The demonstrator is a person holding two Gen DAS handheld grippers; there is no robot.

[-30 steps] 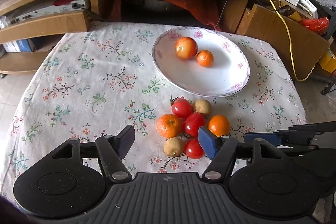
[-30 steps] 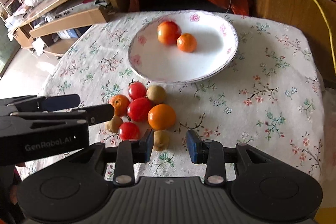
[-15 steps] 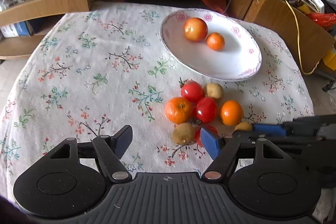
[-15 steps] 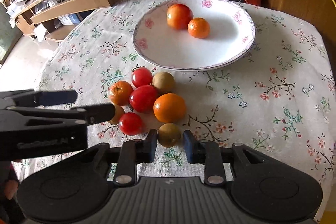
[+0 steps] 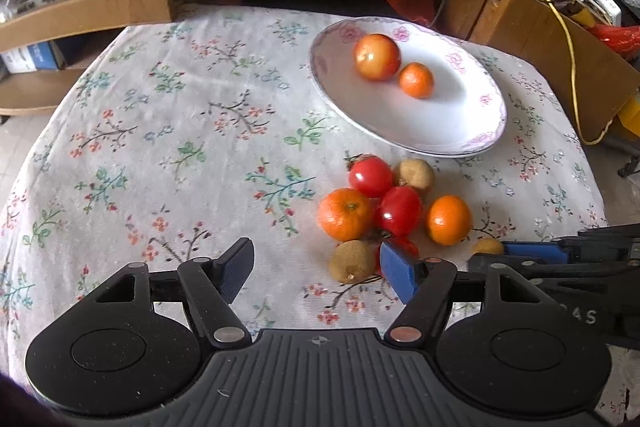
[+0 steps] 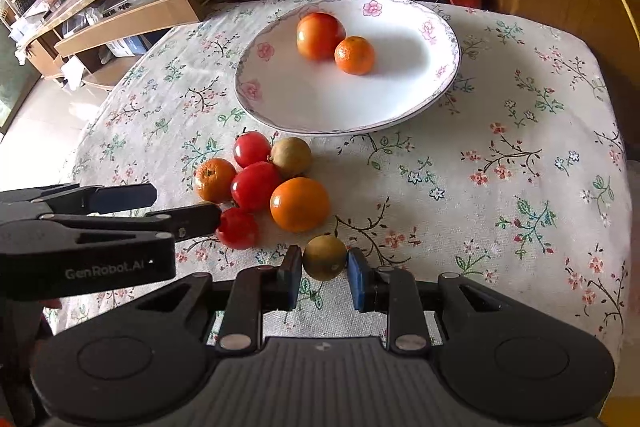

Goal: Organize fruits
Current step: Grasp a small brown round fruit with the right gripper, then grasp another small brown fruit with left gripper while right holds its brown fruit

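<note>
Your right gripper [image 6: 324,273] has closed since a second ago and now pinches the small brown fruit [image 6: 324,257] at the table's [image 6: 500,211] near edge. Your left gripper [image 5: 316,269] hangs well open, empty, its blue pad half hiding a tomato [image 5: 404,246]. Beyond the loose cluster, the plate [image 6: 320,103] near the far edge carries two fruits. The brown fruit is too round to tell its axis.

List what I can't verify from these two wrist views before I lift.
- Small red tomato: in the left wrist view, mostly hidden behind the left gripper's blue pad.
- Brown round fruit: there, only a sliver shows past the right gripper's jaws, which are shut on it.
- Second brown fruit: in the right wrist view, almost wholly covered by a left finger.
- Floral tablecloth: near edge hidden by both gripper bodies.
</note>
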